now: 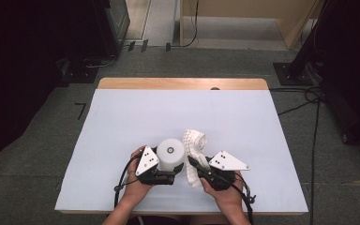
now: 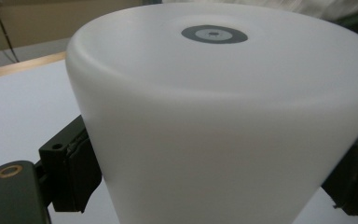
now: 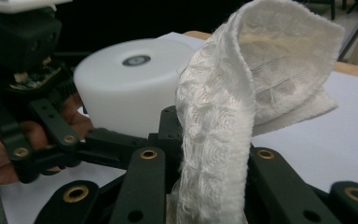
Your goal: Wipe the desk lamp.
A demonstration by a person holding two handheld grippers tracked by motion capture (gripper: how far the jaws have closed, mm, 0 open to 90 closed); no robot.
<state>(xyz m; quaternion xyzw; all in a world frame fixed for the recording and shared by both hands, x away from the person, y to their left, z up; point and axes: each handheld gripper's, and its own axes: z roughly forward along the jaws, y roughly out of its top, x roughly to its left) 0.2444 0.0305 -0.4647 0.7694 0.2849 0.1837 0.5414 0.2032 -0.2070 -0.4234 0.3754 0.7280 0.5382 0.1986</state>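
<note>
— Cloth [image 3: 223, 116] first: where is it?

— Pinched in my right fingers [image 3: 200, 154], which are nearly shut on its lower end. The rest stands up from them, loops over at the top and droops back toward the bench [image 1: 122, 122]. It's a white waffle-weave rag, held just beside the cylinder.

— And the cylinder?

— White frosted cylinder [image 1: 170, 153], upright near the front edge of the bench, with a small grey ring in the middle of its top face. My left fingers [image 2: 214, 186] are spread wide around its body, one pad on each flank. In the left gripper view the pads look pressed against the wall, so I'd call that a hold, though the right-hand pad is half cut off by the frame edge and I can't swear to firm contact there.

— Which step are you in?

— I judge it's the approach to wiping: one hand steadies the cylinder, the other has the rag lifted and ready beside it. The cloth hangs close to the cylinder's side; whether it already brushes it I can't tell from here.

— What does the next move need?

— Bring the loose fold across onto the top or the side wall and drag it along with light pressure. My left has to keep its hold so the cylinder doesn't tip or skid. My right must not slacken, since the grip is only on the cloth's end.
</note>
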